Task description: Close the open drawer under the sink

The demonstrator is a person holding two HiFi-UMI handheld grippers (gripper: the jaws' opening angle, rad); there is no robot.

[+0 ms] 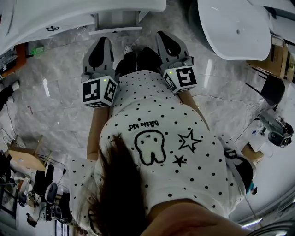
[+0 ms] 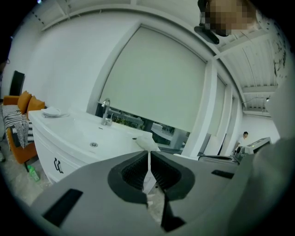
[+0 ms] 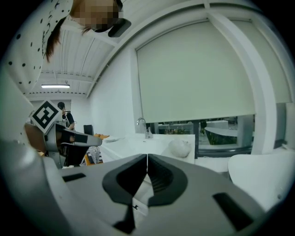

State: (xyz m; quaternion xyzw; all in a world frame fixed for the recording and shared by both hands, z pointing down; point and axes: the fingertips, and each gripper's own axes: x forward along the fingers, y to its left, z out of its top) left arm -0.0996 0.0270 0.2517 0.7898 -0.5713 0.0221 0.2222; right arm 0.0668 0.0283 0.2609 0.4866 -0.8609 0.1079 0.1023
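Observation:
The white sink vanity (image 2: 69, 138) with its chrome faucet (image 2: 106, 112) stands ahead of me. In the head view its counter (image 1: 69, 14) runs along the top, and a white box-shaped part that looks like the open drawer (image 1: 115, 22) juts out under it. My left gripper (image 1: 102, 42) and right gripper (image 1: 163, 36) point at it side by side, a little short of it. Both are shut with nothing between the jaws, which the left gripper (image 2: 149, 156) and right gripper (image 3: 147, 159) also show in their own views. A black handle (image 2: 57, 164) marks the cabinet front.
A large white basin or tub (image 1: 235, 27) lies at the right. An orange sofa (image 2: 20, 103) stands left of the vanity, with a green bottle (image 2: 32, 173) on the marble floor. Cables and equipment (image 1: 27, 184) crowd the left side. A rounded white object (image 3: 179, 147) rests on the counter.

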